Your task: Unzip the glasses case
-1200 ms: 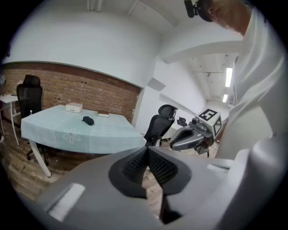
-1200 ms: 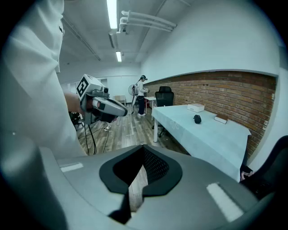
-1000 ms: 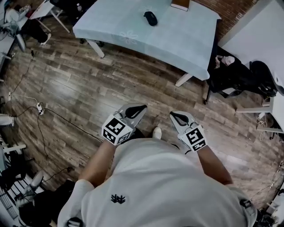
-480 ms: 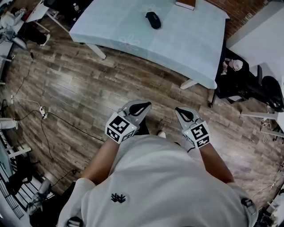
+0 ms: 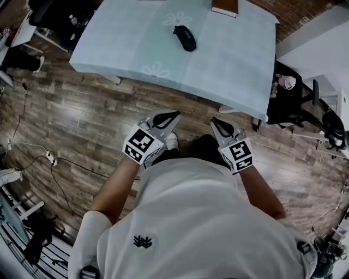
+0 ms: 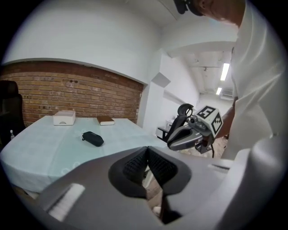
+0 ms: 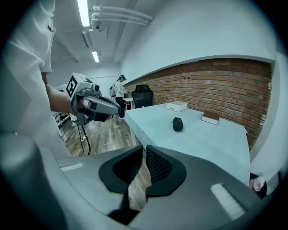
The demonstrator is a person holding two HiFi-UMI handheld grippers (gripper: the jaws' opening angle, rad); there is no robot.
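Tools clenched empty: left tool (image 5: 175, 114), right tool (image 5: 214, 121), both well apart from glasses case (image 5: 184, 38).

The glasses case (image 5: 184, 38) is plain black. The bench (image 5: 229, 60) wears a pale blue-green cloth with faint white flower motifs. The book (image 5: 224, 6) is brown with a pale edge, and the box (image 6: 64, 117) is white. The wall (image 6: 67, 94) is red-brown brick under white plaster. The floor (image 5: 82, 120) is grey-brown wood plank. The left gripper (image 5: 170, 116) and right gripper (image 5: 215, 122) are grey, black inside the jaws, with black-and-white square markers. The person's shirt (image 5: 207, 229) is white with a small dark emblem.
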